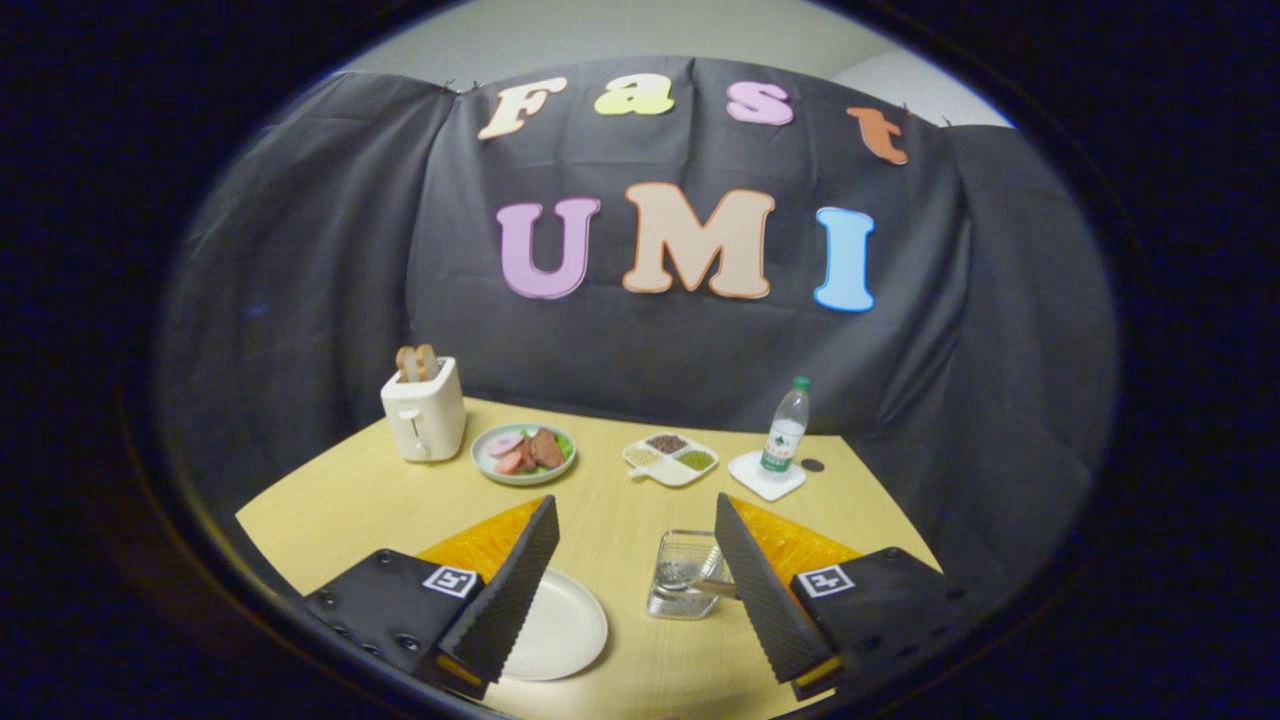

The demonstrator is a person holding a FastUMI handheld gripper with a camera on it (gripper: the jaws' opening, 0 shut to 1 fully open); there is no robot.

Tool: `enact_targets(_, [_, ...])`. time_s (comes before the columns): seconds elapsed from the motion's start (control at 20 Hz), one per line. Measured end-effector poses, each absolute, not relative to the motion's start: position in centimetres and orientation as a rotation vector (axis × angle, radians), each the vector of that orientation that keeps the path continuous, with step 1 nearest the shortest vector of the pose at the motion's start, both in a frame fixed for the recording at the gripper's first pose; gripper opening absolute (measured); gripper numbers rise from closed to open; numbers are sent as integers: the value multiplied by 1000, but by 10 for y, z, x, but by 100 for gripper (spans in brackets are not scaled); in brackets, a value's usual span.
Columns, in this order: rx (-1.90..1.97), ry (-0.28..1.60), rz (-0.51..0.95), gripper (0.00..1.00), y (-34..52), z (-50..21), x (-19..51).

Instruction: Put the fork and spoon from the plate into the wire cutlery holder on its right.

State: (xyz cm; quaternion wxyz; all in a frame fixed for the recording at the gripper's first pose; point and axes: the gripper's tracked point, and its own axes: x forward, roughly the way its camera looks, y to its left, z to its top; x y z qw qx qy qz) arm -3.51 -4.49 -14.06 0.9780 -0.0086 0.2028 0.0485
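Above the surface [620, 520] your gripper [640, 590] hangs wide and empty; plate [560, 630] looks bare, holder [685, 575] seems loaded.

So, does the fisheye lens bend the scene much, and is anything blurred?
Gripper view: the yellow table's far edge curves strongly; light is even and soft, without glare; the toaster and water bottle look sharp; the wire cutlery holder is slightly soft; the open gripper hangs above it.

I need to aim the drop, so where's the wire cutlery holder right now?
In the gripper view the wire cutlery holder stands on the yellow table, right of the white plate, between the open claw fingers, nearer the right one.
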Motion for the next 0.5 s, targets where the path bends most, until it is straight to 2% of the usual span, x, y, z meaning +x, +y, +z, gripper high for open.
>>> enact_targets(0.5, [25, 352, 35, 99, -54, -137, -23])
